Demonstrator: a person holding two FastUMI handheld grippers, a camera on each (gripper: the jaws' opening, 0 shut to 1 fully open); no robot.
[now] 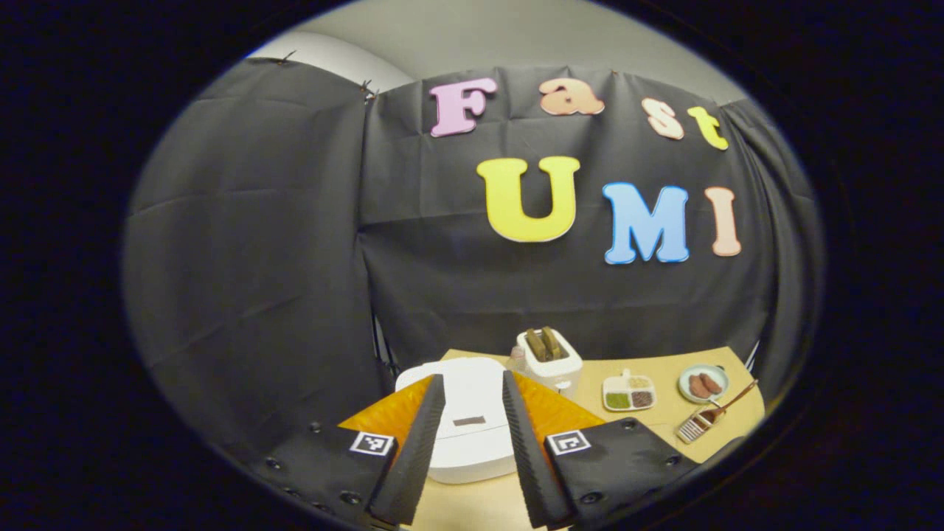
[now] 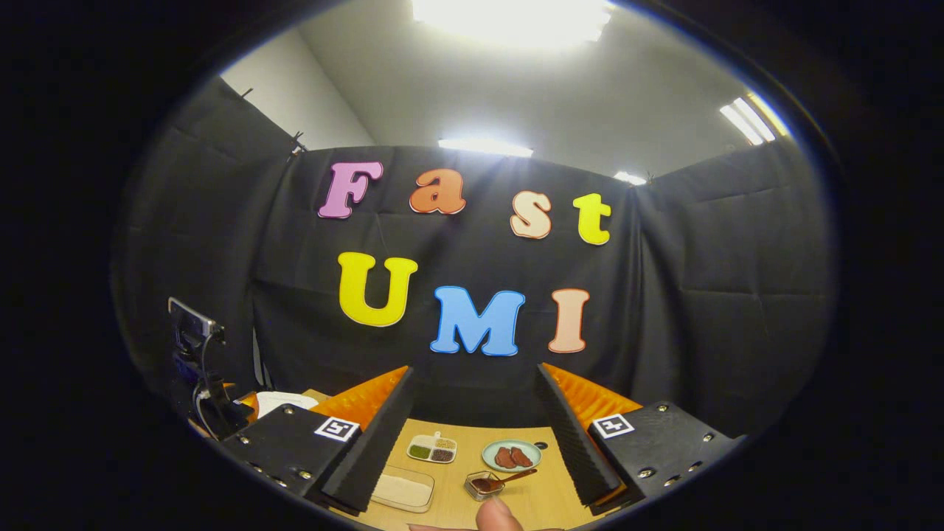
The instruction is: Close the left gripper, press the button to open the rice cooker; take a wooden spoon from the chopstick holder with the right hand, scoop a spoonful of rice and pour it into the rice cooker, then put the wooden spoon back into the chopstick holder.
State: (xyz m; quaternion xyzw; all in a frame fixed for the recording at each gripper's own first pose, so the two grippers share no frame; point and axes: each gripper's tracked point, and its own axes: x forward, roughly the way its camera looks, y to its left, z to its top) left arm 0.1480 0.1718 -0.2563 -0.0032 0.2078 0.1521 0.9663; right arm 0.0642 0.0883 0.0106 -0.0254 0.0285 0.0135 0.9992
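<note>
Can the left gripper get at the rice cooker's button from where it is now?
Probably yes. The rice cooker sits closed right ahead of the left gripper, framed between its open fingers, with nothing between them. The toaster stands behind it. The gripper isn't closed yet.

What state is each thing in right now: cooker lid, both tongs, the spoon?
Rice cooker: lid down, shut.
Left tongs: open, cooker between its fingers, not touching.
Right tongs: open, holding nothing.
Wooden spoon: resting in the chopstick holder, untouched.
Toaster: slices up in the slots.
</note>
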